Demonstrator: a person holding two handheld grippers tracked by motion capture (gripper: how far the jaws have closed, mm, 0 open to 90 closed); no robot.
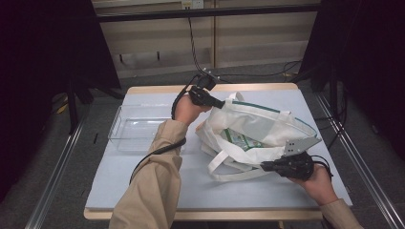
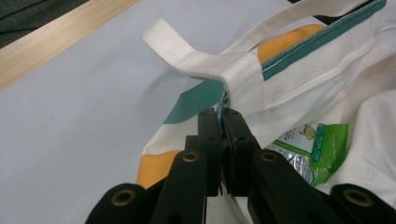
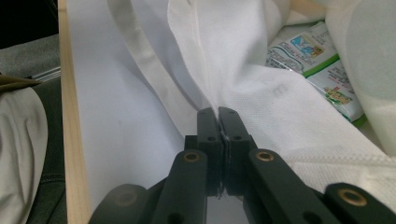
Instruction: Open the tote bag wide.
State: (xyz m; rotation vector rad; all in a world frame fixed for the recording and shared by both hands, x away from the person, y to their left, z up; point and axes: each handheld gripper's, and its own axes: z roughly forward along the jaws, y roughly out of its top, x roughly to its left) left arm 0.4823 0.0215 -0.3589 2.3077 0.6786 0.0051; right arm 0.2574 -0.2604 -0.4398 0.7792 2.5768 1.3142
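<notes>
The white tote bag [image 1: 258, 126] lies right of centre on the desk [image 1: 143, 191]. Left tongs [image 1: 220, 103] pinch its rim at ten o'clock; right tongs [image 1: 263, 166] pinch its fabric at five o'clock.

**Work table and surrounding room, seen from above**

A wood-edged table [image 1: 143, 89] covered by a pale blue-grey mat [image 1: 143, 186] is set on a grey floor [image 1: 95, 119]. Metal rails [image 1: 52, 181] are laid along both sides. Black curtains [image 1: 43, 52] are hung left and right; a beige panelled wall [image 1: 157, 38] and a dark crossbar [image 1: 205, 13] are seen behind.
</notes>
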